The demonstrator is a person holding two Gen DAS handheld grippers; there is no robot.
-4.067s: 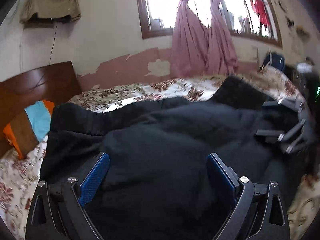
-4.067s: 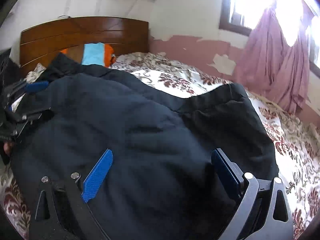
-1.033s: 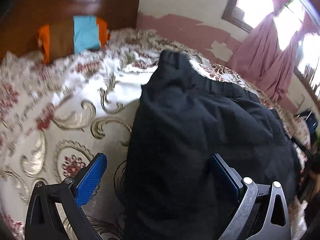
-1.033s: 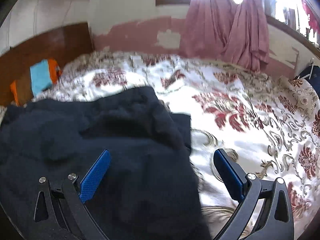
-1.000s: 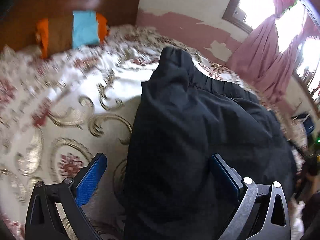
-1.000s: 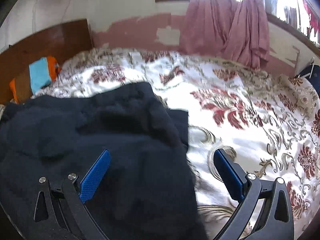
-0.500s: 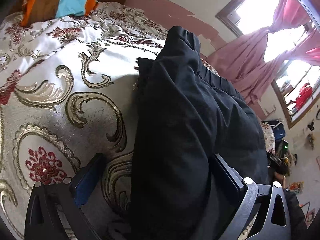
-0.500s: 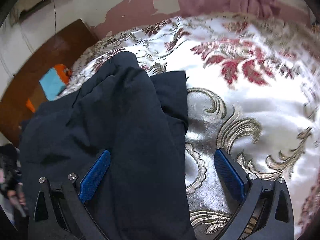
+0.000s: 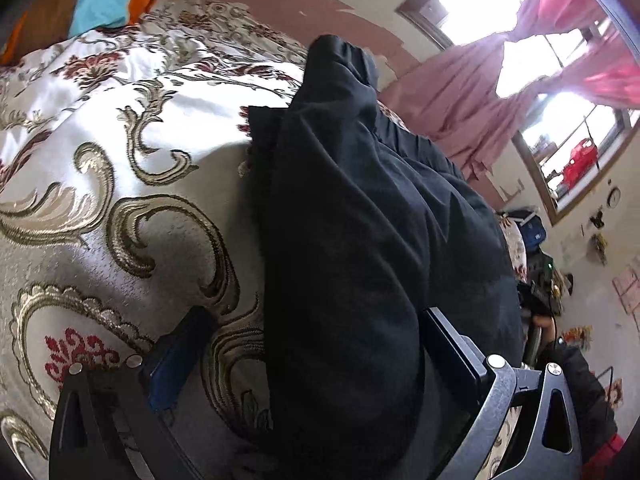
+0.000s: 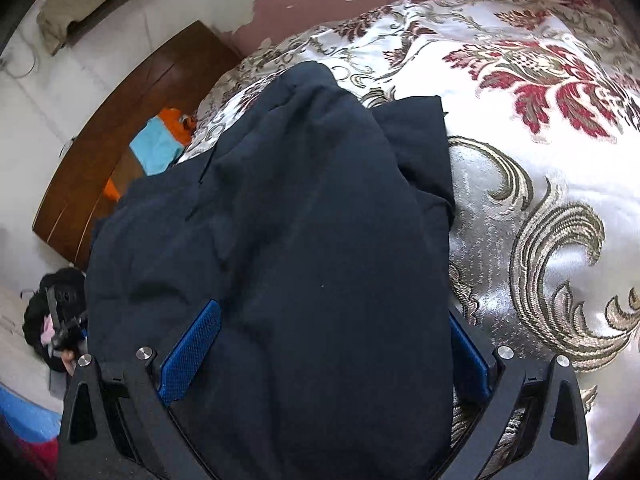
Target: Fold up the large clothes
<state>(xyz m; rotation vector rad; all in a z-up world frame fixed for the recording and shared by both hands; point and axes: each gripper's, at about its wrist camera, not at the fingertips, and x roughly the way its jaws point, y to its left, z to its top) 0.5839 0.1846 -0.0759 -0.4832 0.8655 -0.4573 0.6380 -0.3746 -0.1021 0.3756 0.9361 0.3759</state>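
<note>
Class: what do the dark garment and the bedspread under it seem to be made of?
Dark garment: soft matte woven cloth, probably cotton-like; it creases loosely without shine. Bedspread: glossy satin-like brocade; it reflects window light and carries raised-looking gold scrolls and red flowers.

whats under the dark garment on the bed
The dark garment lies on the floral bedspread, which shows around its edges. A lower dark layer sticks out beneath the top fold. Anything else beneath is covered.

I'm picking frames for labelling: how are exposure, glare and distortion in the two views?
Left wrist: window blown out, fisheye bends the room, dark garment shows little detail. Right wrist: sheen glares on the bedspread, garment folds readable, edges curved.
</note>
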